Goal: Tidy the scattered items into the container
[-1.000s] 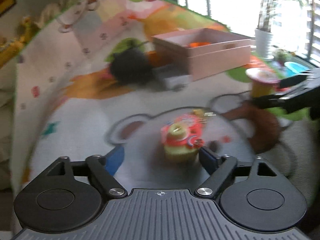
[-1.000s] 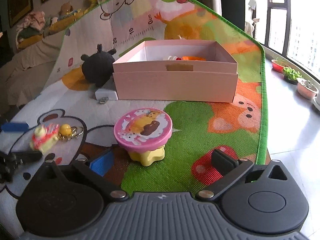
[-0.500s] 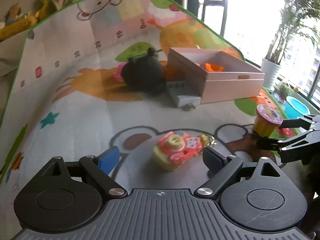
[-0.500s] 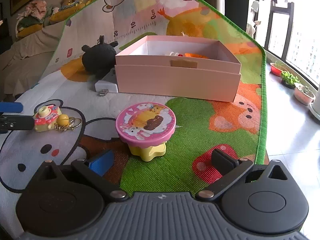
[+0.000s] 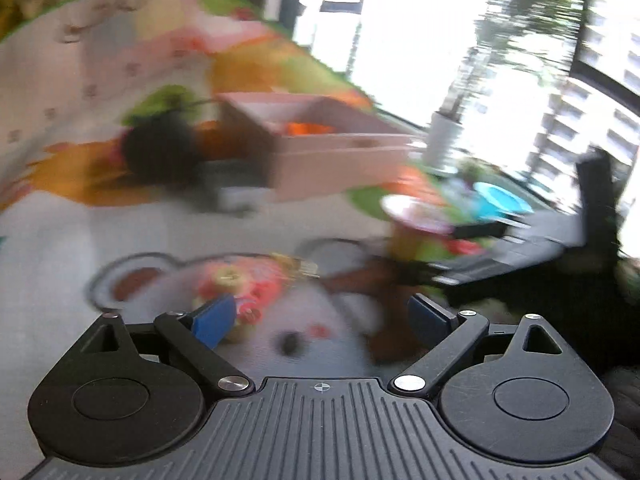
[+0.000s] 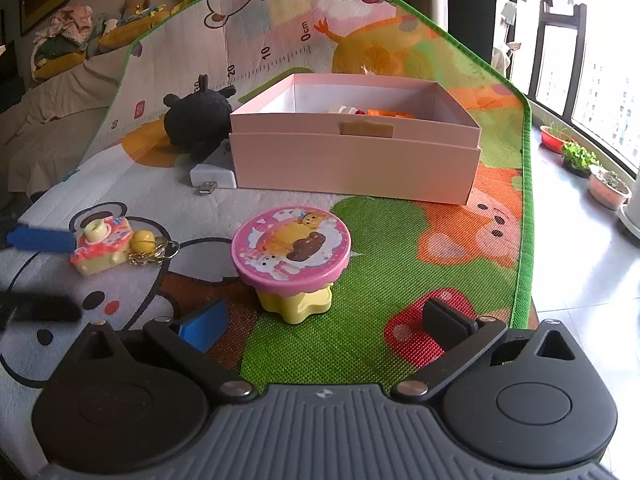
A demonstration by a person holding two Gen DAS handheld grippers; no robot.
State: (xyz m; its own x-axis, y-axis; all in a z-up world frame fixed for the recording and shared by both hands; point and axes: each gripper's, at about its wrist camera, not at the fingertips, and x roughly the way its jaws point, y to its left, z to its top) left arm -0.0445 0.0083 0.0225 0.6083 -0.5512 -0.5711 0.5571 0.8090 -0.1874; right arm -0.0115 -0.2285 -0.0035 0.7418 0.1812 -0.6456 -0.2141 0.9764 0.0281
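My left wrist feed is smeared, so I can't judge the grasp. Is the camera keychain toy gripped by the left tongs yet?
Observer: No. In the right wrist view the camera keychain toy lies on the mat. The left tongs are open, with the blue pad close against the toy's side.
Operator: Is the box ready to take it?
Observer: The pink box is open on top, with orange and white items near its back wall.
Operator: And the right tongs?
Observer: The right tongs are open, just short of the upright pink-topped toy.
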